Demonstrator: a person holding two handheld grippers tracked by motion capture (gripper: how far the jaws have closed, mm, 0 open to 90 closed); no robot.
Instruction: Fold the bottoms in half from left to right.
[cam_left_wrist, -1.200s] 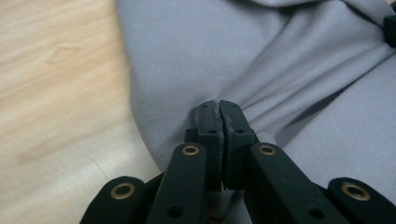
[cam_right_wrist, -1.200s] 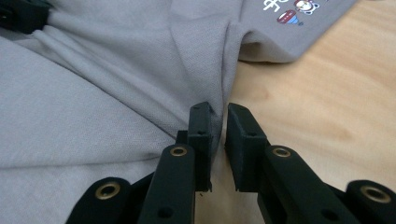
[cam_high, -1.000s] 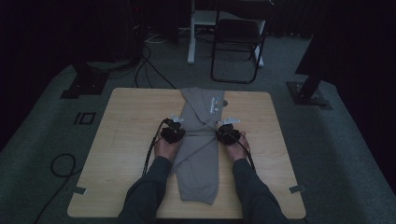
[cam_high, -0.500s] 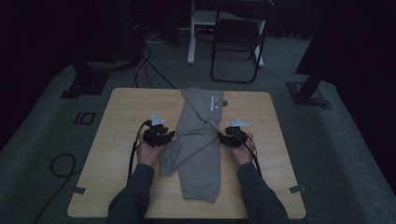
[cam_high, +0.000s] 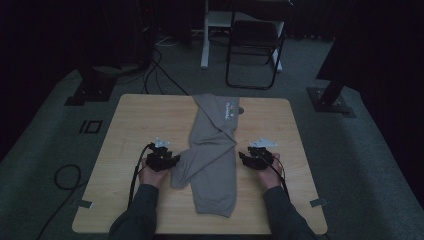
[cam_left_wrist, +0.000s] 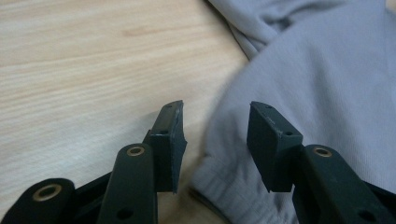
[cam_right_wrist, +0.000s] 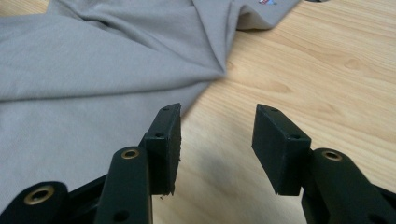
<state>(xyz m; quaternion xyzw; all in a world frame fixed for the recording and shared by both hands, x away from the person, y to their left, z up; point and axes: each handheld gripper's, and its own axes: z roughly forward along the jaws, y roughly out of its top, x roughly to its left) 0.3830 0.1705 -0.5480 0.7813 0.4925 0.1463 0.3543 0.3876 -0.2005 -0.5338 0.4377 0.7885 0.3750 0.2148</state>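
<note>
A grey long-sleeved garment (cam_high: 212, 150) lies folded lengthwise down the middle of the wooden table (cam_high: 140, 115), sleeves crossed over its body. My left gripper (cam_high: 172, 161) sits at its left edge, jaws apart and just opened. In the left gripper view the gripper (cam_left_wrist: 215, 112) is open above a ribbed cuff of the garment (cam_left_wrist: 327, 70), with the pads not pressing it. My right gripper (cam_high: 245, 159) rests just off the cloth's right edge. In the right gripper view the gripper (cam_right_wrist: 218, 112) has just opened, is open over bare wood, and the garment (cam_right_wrist: 93, 70) lies to its left.
Behind the table stand a black folding chair (cam_high: 252, 45) and a white post (cam_high: 205, 35). Black stand bases sit on the carpet at back left (cam_high: 92, 85) and back right (cam_high: 330, 100). A cable loops on the floor at left (cam_high: 65, 175).
Both hands have drawn outward from the garment's middle to its edges. Both pairs of jaws, shut on the cloth a second ago, have opened and let it go.
</note>
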